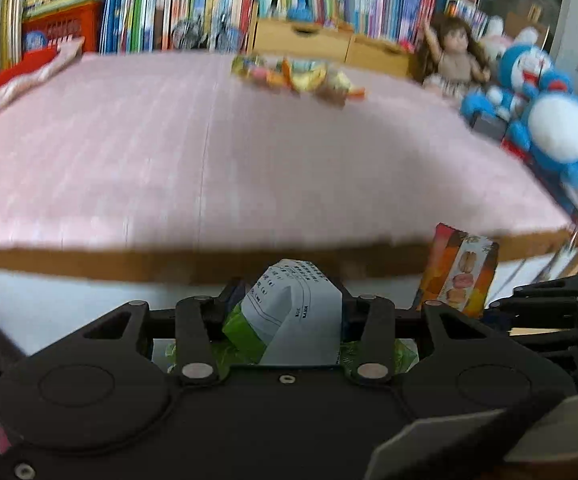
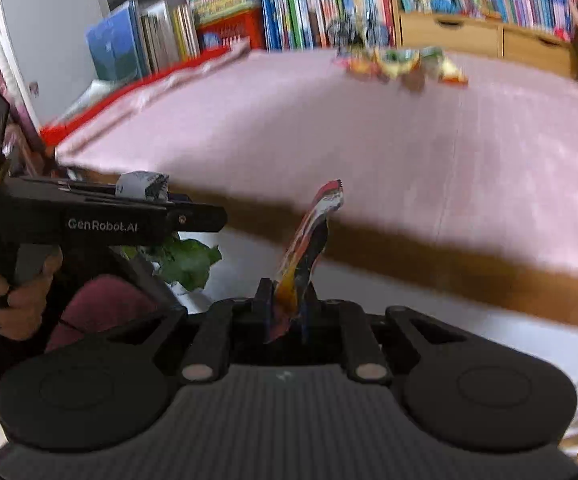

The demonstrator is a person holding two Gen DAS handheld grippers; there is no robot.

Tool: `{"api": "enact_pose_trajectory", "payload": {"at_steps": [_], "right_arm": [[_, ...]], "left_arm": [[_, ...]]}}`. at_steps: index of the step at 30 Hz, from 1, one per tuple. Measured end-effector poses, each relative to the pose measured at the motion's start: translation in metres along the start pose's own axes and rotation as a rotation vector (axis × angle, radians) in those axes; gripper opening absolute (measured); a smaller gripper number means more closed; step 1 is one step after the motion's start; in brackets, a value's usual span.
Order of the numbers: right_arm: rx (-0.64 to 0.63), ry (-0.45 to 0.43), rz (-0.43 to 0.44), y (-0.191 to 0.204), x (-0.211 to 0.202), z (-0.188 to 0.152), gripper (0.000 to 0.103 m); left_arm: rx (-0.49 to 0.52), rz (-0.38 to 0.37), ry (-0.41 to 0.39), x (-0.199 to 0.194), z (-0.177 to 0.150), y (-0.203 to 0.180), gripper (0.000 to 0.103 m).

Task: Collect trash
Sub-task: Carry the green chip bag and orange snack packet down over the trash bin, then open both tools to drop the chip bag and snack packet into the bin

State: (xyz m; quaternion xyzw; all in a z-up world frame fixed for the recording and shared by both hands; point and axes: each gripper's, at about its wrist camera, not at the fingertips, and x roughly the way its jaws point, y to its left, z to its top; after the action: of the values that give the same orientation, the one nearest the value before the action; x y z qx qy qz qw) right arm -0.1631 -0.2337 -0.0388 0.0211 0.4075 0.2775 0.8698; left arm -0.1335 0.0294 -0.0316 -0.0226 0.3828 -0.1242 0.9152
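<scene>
A: What does each hand-held gripper have?

B: The left hand-held gripper is closed partway on a crumpled green and white packet, printed paper on top and glossy green film bunched below. The right hand-held gripper is pinched nearly shut on a thin, flat wrapper, red, yellow and dark, which stands up and curls over at its tip.

A: And the rest of the trash?

B: Far ahead of both, a loose heap of bright snack wrappers lies on the pink surface, which is matte with faint stripes and a brown edge. In the left wrist view the right one's wrapper shows as a printed pack just right of the left hand-held gripper.

A: Any containers?

B: Beyond the heap, two pale wooden drawers sit closed under rows of books; contents unseen. Ahead and right, a soft blue and white plush toy sits beside a doll.

A: Who holds them?

B: A hand grips the left one's handle.
</scene>
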Motion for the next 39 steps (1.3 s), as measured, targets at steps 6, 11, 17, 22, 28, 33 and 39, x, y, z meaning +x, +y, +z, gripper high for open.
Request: {"api": "enact_pose_trajectory", "payload": {"at_steps": [6, 11, 17, 22, 28, 33, 39], "right_arm": [[0.001, 0.098, 0.004, 0.004, 0.016, -0.030, 0.018], [0.009, 0.163, 0.006, 0.002, 0.029, -0.045, 0.019], [0.009, 0.213, 0.013, 0.001, 0.043, -0.052, 0.020], [0.000, 0.231, 0.022, 0.006, 0.049, -0.055, 0.021], [0.000, 0.245, 0.020, 0.008, 0.051, -0.057, 0.023], [-0.003, 0.254, 0.019, 0.010, 0.054, -0.056, 0.026], [-0.007, 0.254, 0.018, 0.012, 0.058, -0.054, 0.047]], "left_arm": [[-0.044, 0.011, 0.154, 0.023, -0.034, 0.008, 0.042], [-0.049, 0.030, 0.232, 0.039, -0.049, 0.010, 0.042], [-0.018, 0.056, 0.283, 0.053, -0.058, 0.009, 0.042], [0.010, 0.063, 0.307, 0.062, -0.062, 0.005, 0.043], [0.030, 0.063, 0.341, 0.071, -0.066, -0.001, 0.043], [0.036, 0.064, 0.361, 0.072, -0.066, -0.003, 0.043], [0.025, 0.057, 0.369, 0.070, -0.062, -0.005, 0.044]]}}
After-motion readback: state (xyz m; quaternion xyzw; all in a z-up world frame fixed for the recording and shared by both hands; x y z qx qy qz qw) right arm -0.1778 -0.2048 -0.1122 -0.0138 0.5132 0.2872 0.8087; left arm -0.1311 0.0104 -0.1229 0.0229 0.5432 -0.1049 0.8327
